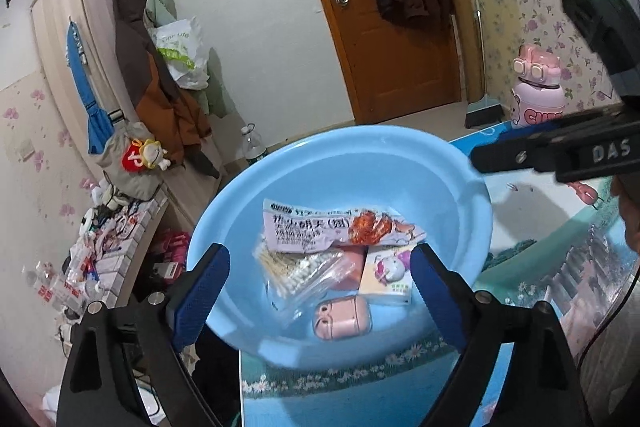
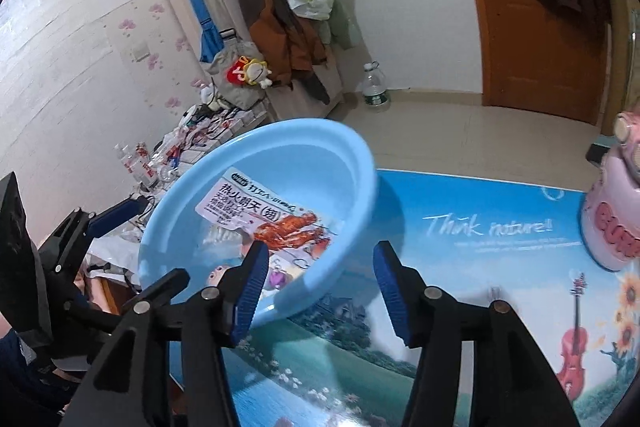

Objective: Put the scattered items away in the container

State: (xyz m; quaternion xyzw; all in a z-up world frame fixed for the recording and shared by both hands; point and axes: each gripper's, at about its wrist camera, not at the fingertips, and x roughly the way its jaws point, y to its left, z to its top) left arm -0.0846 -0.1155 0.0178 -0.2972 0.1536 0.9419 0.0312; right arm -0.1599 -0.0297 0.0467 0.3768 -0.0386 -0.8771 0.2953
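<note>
basin (image 1: 400,163) of pale blue plastic sits on the corner of my surface (image 2: 480,267), and part of it hangs over the edge. inside lie a snack packet (image 1: 340,229), a bag of cotton buds (image 1: 298,273), a small card box (image 1: 386,277) and a pink case (image 1: 342,317). my left hand-held gripper (image 1: 320,291) has its jaws wide apart, nothing in them. my right hand-held gripper (image 2: 320,291) is apart too - empty, by the near rim. i think the tidying is nearly done, so i should back away slowly and not bump the rim - it could tip off.
</note>
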